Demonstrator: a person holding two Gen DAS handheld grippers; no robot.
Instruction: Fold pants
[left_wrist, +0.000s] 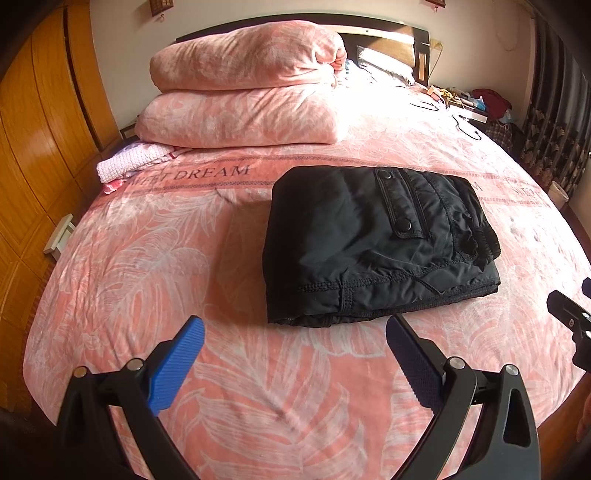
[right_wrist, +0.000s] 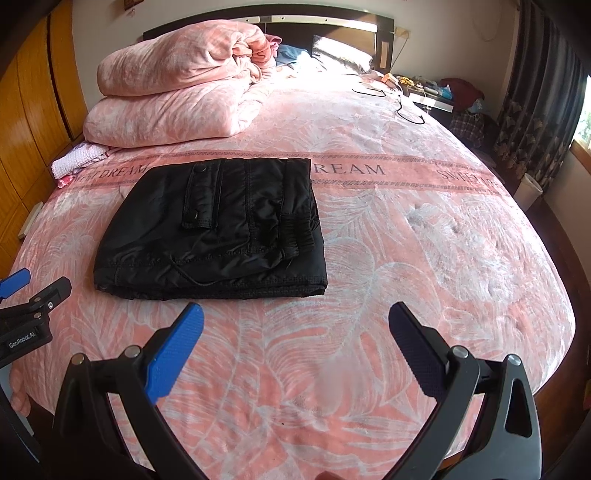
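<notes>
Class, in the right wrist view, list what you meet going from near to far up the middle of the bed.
Right gripper → folded black pants → "DREAM" lettering band → stacked pink quilt → dark headboard.

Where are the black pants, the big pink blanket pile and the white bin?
black pants (left_wrist: 332, 236), left wrist view, smooth top panel.
pink blanket pile (left_wrist: 243, 55), left wrist view, upper roll.
white bin (right_wrist: 528, 190), right wrist view, side wall.
</notes>
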